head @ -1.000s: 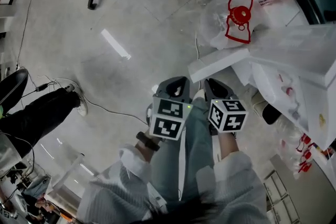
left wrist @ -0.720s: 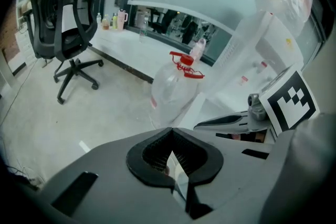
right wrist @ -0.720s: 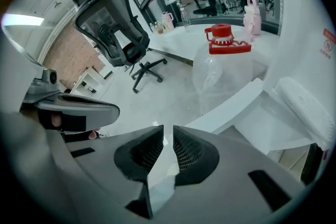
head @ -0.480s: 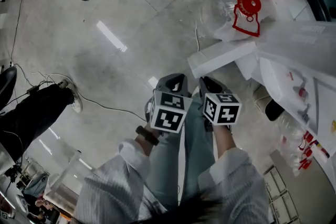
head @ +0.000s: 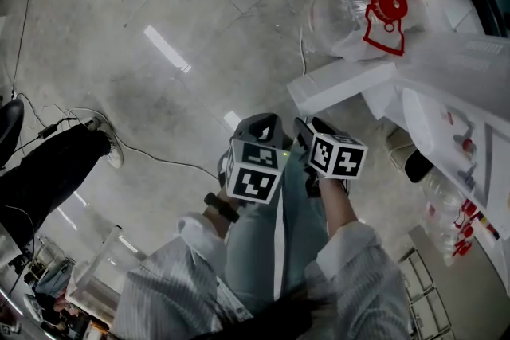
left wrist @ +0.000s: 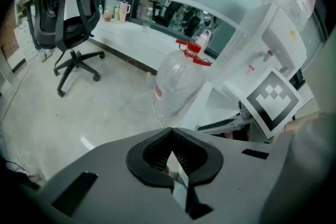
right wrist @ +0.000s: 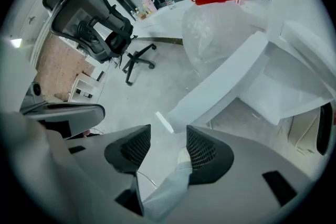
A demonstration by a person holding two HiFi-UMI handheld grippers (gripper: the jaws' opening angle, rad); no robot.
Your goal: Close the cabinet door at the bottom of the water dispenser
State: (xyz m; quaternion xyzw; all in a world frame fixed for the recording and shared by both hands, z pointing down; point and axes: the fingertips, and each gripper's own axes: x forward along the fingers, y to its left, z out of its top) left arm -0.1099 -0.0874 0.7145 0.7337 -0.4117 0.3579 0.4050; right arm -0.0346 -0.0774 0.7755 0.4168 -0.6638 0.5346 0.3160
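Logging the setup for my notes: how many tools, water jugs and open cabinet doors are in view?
Tools: 2, left tool and right tool, its jaws opening with nothing between them
Jug: 1
Door: 1
Total: 4

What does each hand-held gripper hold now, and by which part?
Nothing. The left hand-held gripper is shut and empty; the right hand-held gripper is opening, nothing between its jaws.
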